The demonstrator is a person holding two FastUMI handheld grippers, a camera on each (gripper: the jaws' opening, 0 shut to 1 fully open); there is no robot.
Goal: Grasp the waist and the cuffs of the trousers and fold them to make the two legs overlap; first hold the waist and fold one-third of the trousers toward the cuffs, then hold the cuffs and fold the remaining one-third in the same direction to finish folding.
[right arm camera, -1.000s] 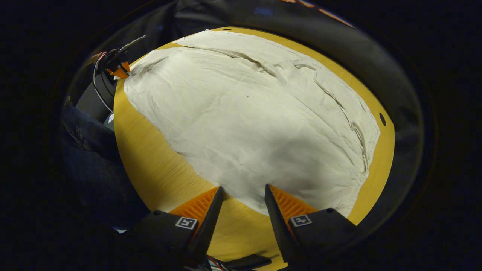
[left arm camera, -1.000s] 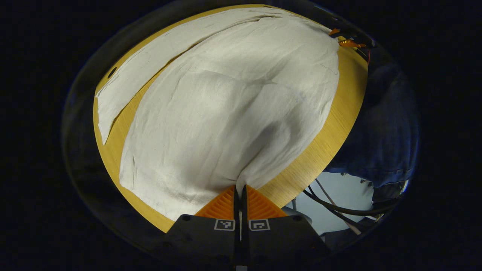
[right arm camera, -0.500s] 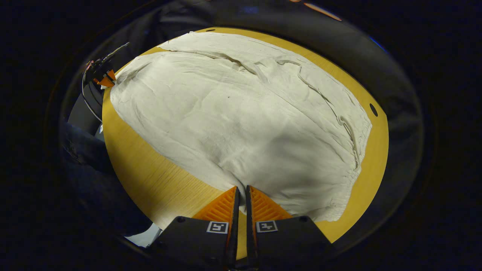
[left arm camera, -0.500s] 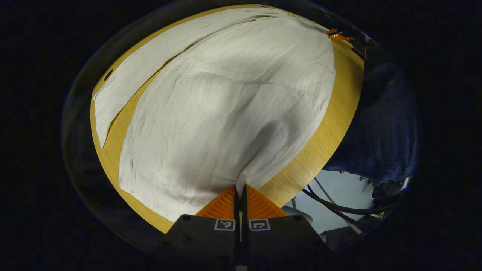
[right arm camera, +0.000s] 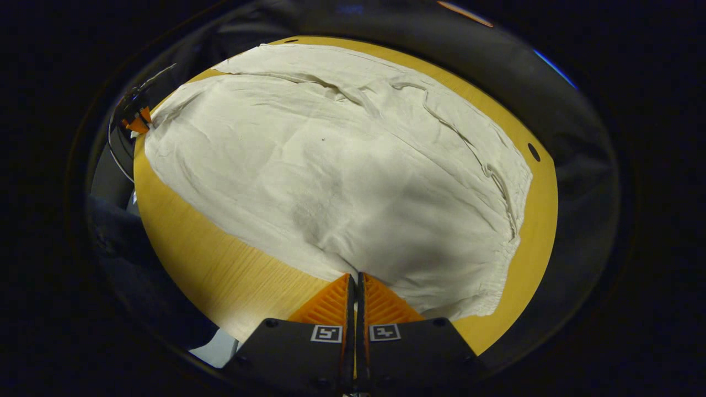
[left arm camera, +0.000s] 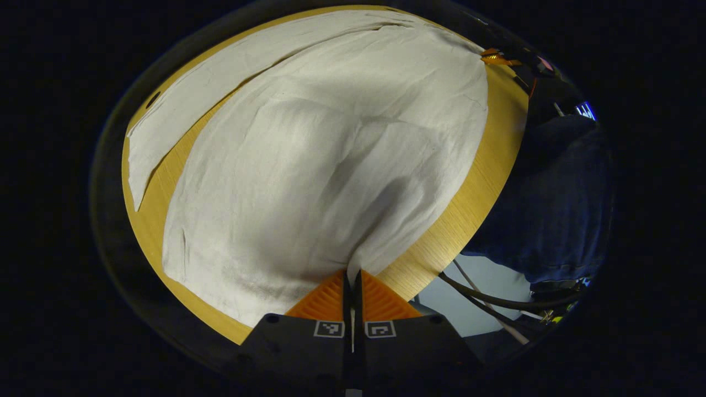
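- The trousers lay spread on the counter, directly ahead of both grippers, one leg splayed off to the far left of the left gripper.
- The left gripper was closed, pinching the near cloth edge; the right gripper was likewise closed on the near edge beside the gathered waist.
- To do this step well, both should lift together and carry the near leg evenly across onto the far one.
- The cloth looked pale, thin, crinkled and limp; the counter was smooth, wood-grained and round-edged.
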